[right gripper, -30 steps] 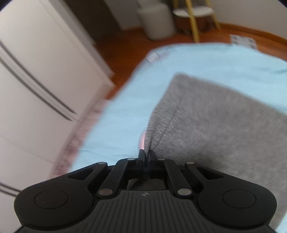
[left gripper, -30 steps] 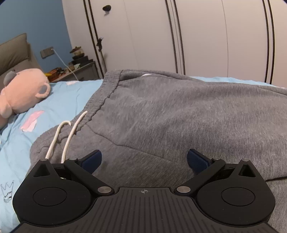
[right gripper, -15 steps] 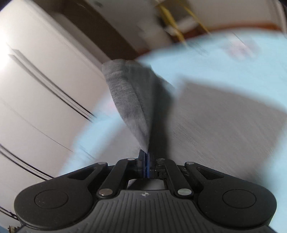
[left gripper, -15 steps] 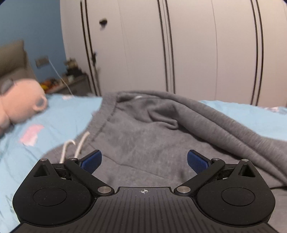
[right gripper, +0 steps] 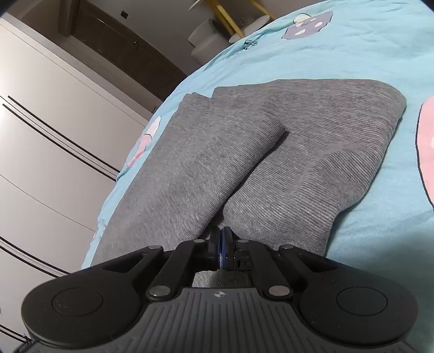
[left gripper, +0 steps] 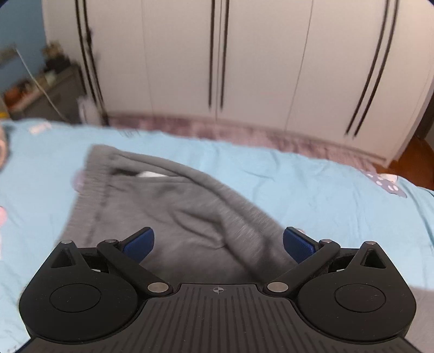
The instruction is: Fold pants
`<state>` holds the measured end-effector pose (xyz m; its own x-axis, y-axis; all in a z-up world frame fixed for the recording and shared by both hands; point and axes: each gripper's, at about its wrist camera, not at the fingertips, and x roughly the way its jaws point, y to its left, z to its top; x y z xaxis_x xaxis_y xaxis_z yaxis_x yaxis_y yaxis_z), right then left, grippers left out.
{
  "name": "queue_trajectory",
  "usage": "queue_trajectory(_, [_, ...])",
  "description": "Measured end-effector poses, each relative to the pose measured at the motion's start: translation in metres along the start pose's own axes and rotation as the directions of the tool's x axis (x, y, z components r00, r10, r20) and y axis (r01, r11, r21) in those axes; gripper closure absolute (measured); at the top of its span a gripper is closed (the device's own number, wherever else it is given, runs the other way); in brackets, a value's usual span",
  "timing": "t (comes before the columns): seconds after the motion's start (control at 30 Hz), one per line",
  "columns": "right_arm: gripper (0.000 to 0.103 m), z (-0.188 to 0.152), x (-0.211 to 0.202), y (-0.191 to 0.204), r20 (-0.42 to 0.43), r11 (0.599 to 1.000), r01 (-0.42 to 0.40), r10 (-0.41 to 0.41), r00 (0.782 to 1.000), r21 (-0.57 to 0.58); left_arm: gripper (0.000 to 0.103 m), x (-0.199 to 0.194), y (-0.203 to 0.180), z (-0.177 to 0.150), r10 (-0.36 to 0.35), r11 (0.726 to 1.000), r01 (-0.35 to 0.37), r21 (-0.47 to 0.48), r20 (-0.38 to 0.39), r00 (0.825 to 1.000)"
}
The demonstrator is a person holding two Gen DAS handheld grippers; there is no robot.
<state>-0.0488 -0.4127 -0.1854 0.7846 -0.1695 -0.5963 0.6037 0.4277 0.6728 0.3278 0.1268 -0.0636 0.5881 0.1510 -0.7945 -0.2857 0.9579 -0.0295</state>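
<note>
Grey sweatpants (left gripper: pixel 173 206) lie on the light blue bed sheet (left gripper: pixel 325 190), waistband at the far left, one layer folded diagonally over the rest. My left gripper (left gripper: pixel 217 241) is open and empty just above the near part of the pants. In the right wrist view the pants (right gripper: pixel 271 152) lie in two folded layers on the sheet. My right gripper (right gripper: pixel 223 244) is shut at the near edge of the fabric, its blue pads pressed together on a fold of the pants.
A white wardrobe (left gripper: pixel 244 54) with black trim stands behind the bed. A cluttered nightstand (left gripper: pixel 40 95) is at the far left. In the right wrist view the wardrobe (right gripper: pixel 54 135) is on the left; a yellow-legged stool (right gripper: pixel 233 19) stands beyond the bed.
My right gripper has carried the pant leg up and over, and it now lies folded on the rest. My left gripper has risen and pulled back, staying open.
</note>
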Motion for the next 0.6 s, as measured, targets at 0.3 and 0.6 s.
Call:
queue_trajectory(0.3, [0.102, -0.004, 0.002, -0.001, 0.017, 1.000, 0.000, 0.000, 1.000, -0.001, 0.026, 0.069, -0.017, 0.039, 0.048, 0.999, -0.049, 0.000, -0.258, 0.965])
queue_trajectory(0.6, [0.100, -0.001, -0.003, -0.006, -0.021, 0.998, -0.027, 0.028, 0.999, 0.051, 0.081, 0.084, 0.007, 0.049, 0.001, 0.993, -0.042, -0.111, -0.346, 0.938])
